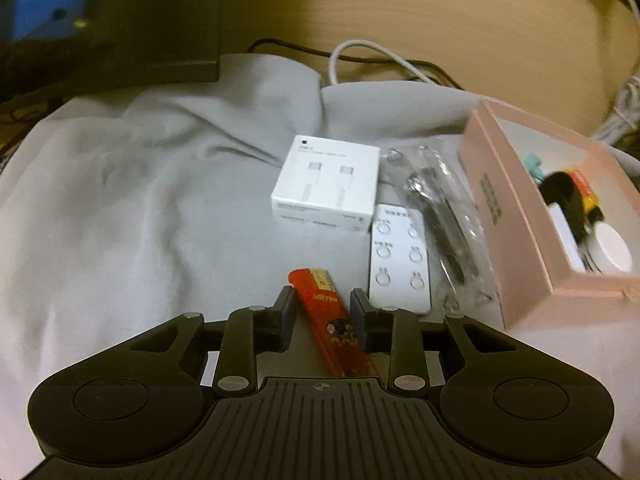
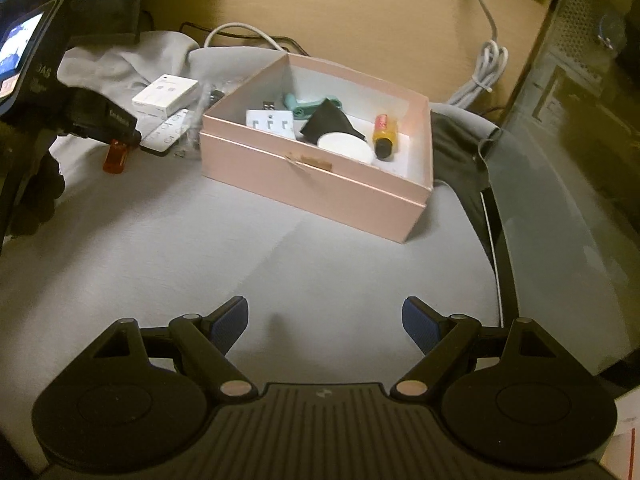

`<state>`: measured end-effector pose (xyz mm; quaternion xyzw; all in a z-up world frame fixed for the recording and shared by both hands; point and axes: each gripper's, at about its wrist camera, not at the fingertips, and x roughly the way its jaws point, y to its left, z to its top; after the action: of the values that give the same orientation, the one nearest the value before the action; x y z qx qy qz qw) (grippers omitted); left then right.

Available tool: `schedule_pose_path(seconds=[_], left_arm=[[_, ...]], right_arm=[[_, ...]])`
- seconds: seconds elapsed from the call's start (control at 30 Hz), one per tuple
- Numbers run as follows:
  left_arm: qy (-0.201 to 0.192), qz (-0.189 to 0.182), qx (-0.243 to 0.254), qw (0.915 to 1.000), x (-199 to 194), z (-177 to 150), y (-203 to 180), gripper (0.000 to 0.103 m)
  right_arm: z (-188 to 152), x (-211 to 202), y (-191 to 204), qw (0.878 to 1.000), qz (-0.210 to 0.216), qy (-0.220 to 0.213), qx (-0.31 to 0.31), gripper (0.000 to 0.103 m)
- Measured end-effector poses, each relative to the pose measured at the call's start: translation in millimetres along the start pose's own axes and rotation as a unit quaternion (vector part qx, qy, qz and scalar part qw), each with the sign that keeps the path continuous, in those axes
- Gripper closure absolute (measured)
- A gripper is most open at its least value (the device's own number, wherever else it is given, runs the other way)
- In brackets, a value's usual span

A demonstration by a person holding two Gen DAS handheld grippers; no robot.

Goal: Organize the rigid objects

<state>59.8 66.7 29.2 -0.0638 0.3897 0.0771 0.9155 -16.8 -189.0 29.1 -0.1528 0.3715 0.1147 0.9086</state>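
1. left wrist view, nearest first: the left gripper has its two pads either side of an orange lighter, and the gap is narrow. whether the pads are actually pressing on it, i can't tell; a sliver of space seems to show on the left side.
2. the lighter's long axis runs roughly along the gripper's own pointing line, tilted a touch, its tip poking out ahead of the fingertips and its other end back toward the gripper body. so the jaws cross its short width, which looks the right way to squeeze it.
3. just ahead and to the right lies a white blister card, and beside that a clear bag of dark metal bits.
4. further ahead sits a white cable box on the grey cloth.
5. off to the right of the left gripper is the pink box, already holding several items. that, i judge, is where the lighter goes: up, then right.
6. right wrist view: the right gripper stands wide apart and empty over bare cloth, with the pink box ahead of it and the lighter far off to its left. the left hand is plainly the nearer one.
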Motion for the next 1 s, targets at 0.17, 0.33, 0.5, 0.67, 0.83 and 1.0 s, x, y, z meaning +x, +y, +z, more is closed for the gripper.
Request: schedule_pose_path(seconds=[0.17, 0.33, 0.5, 0.67, 0.83, 1.0], left_arm=[[-0.008, -0.029, -0.007, 0.9995, -25, -23, 24, 0.077], [-0.003, -0.041, -0.005, 0.9991, -55, -49, 59, 0.077], [0.005, -0.047, -0.031, 0.9984, -76, -64, 96, 0.078], [0.000, -0.064, -0.024, 0.9977, -87, -76, 110, 0.078], [-0.008, -0.075, -0.036, 0.9965, -91, -83, 117, 0.078], [-0.009, -0.085, -0.047, 0.9952, -89, -80, 121, 0.079]], right_arm=[[20, -1, 18, 0.999, 0.022, -0.025, -0.032, 0.018], [70, 6, 55, 0.994, 0.054, -0.068, -0.068, 0.018], [127, 39, 106, 0.990, 0.096, -0.085, -0.060, 0.018], [168, 100, 155, 0.995, 0.086, -0.044, -0.014, 0.017], [152, 119, 161, 0.997, 0.029, -0.022, 0.070, 0.025], [136, 122, 161, 0.997, 0.032, -0.003, 0.067, 0.045]])
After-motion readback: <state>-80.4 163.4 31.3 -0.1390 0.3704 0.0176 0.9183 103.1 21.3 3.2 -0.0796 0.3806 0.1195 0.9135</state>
